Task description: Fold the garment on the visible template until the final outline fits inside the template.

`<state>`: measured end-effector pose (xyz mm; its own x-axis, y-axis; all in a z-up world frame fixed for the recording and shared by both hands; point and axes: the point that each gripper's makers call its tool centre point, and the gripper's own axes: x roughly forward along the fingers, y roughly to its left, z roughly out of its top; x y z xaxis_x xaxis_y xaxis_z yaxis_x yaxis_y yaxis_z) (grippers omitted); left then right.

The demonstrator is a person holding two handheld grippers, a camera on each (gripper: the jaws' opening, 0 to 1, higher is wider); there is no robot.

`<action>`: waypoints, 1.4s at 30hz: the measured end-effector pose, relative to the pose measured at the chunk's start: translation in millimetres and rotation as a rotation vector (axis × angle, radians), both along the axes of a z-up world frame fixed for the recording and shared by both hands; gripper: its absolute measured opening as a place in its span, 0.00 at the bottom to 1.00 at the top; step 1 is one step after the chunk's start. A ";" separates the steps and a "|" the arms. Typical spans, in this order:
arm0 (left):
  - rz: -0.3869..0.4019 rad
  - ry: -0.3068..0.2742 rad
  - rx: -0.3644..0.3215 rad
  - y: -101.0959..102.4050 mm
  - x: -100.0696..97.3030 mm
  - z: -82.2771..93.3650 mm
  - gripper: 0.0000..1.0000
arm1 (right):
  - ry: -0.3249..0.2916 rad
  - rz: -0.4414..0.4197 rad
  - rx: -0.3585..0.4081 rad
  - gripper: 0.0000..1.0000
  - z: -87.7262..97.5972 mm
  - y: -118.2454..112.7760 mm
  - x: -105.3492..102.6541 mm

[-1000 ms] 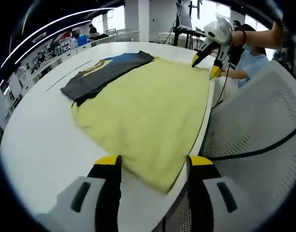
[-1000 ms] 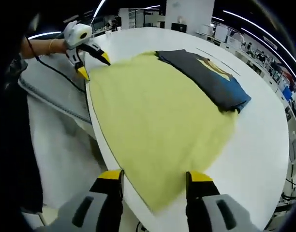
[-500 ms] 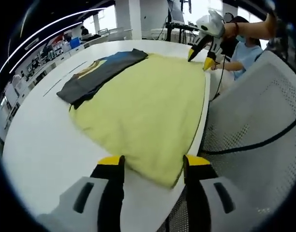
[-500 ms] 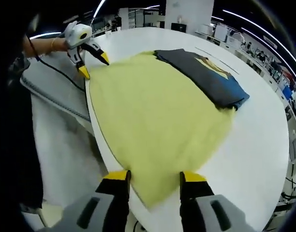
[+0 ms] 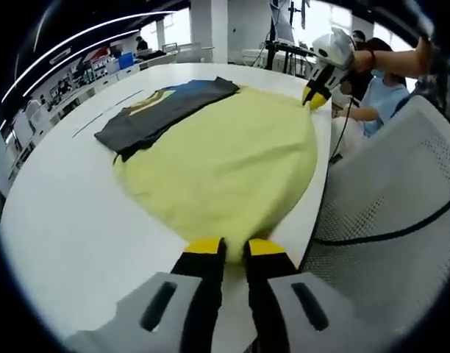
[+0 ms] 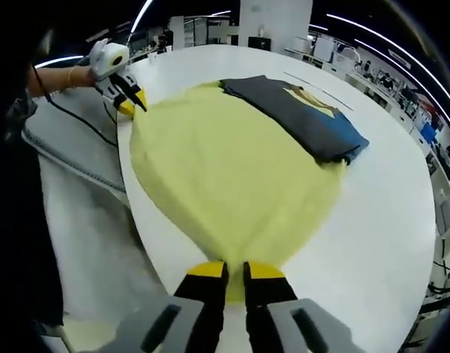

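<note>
A yellow garment [image 5: 225,154] lies spread on the white round table [image 5: 63,213], one long edge along the table rim. A dark grey folded garment [image 5: 162,107] with a yellow and blue print lies on its far edge, overlapping it; the print cannot be read. A white perforated chair [image 5: 401,206] and a black cable [image 5: 387,232] sit beside the table. The left gripper [image 5: 233,246] is clamped on one near corner of the yellow garment; the right gripper [image 6: 234,271] is clamped on the other.
</note>
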<state>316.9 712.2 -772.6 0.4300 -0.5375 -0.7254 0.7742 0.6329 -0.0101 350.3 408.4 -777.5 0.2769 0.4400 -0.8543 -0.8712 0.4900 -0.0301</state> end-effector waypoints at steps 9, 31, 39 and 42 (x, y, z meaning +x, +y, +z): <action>0.013 -0.003 -0.020 1.8 0.5 7.5 0.03 | -0.001 -0.003 0.016 0.00 9.1 1.2 -3.3; 0.031 0.060 -0.030 3.4 -37.3 12.9 0.03 | 0.056 -0.037 0.038 0.00 27.3 1.7 -40.7; 0.021 0.092 -0.035 3.2 -50.9 16.8 0.03 | 0.088 -0.063 0.064 0.00 33.7 1.5 -54.7; -0.002 0.095 -0.030 2.2 -56.7 20.7 0.03 | 0.104 -0.066 0.068 0.00 35.7 0.8 -61.5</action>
